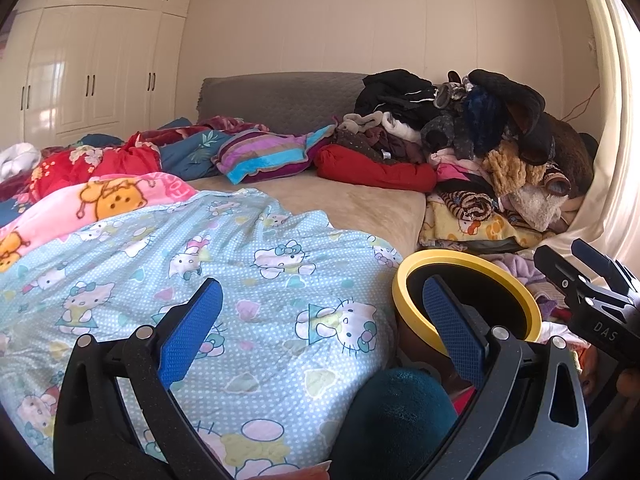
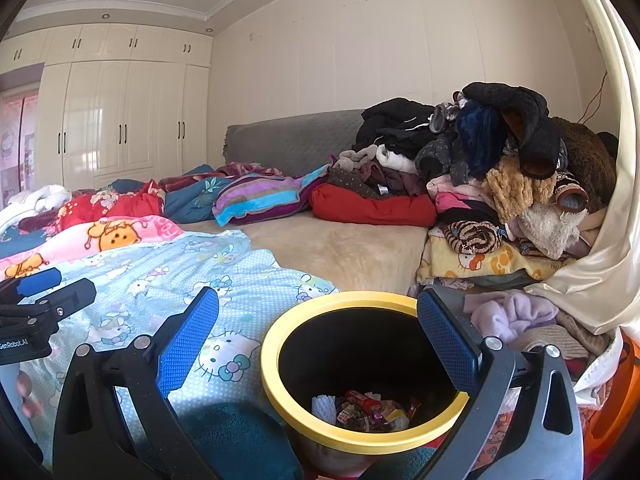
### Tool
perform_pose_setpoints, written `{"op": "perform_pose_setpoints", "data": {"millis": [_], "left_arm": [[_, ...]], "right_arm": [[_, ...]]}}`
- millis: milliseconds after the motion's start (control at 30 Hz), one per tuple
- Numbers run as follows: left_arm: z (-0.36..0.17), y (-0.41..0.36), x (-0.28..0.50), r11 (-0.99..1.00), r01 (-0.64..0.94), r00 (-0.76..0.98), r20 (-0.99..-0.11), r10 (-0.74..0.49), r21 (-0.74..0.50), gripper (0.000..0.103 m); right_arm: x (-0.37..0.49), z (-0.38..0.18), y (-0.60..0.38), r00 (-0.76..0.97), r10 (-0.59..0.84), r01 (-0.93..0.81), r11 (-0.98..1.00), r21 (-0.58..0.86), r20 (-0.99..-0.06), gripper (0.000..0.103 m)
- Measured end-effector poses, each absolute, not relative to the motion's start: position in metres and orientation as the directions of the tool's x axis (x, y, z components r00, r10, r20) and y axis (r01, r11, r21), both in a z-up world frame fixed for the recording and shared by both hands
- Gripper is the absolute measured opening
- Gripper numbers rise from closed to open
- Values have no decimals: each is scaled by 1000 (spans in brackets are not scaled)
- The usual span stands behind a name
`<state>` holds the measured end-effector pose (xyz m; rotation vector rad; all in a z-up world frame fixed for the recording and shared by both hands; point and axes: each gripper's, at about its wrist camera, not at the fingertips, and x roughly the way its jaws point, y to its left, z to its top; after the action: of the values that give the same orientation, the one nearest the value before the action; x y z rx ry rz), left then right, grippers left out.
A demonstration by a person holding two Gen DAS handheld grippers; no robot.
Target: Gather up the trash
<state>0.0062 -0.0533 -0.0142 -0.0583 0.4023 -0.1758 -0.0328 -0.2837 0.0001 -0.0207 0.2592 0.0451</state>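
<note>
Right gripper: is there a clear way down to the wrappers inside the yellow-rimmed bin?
Probably yes. The right gripper is open and empty, right above the bin, whose mouth is uncovered. The wrappers lie in plain sight at the bottom, so it would need a deep reach. The left gripper sits off to the side.

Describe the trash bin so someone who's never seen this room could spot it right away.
Find the bed, then the clothes pile at its right side. Between the blue cartoon blanket and that pile stands the bin, the only round thing, black inside with a yellow rim.

Bright daylight from right; wardrobe (image 1: pixel 92 76) glare; fisheye-warped edges.
</note>
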Motion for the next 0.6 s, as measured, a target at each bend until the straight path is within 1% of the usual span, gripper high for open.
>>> {"op": "perform_pose_setpoints", "data": {"millis": [600], "left_arm": [[-14, -51, 8, 984, 156, 907, -381, -179, -91, 92]], "right_arm": [[-34, -2, -287, 964, 43, -47, 999, -10, -262, 97]]}}
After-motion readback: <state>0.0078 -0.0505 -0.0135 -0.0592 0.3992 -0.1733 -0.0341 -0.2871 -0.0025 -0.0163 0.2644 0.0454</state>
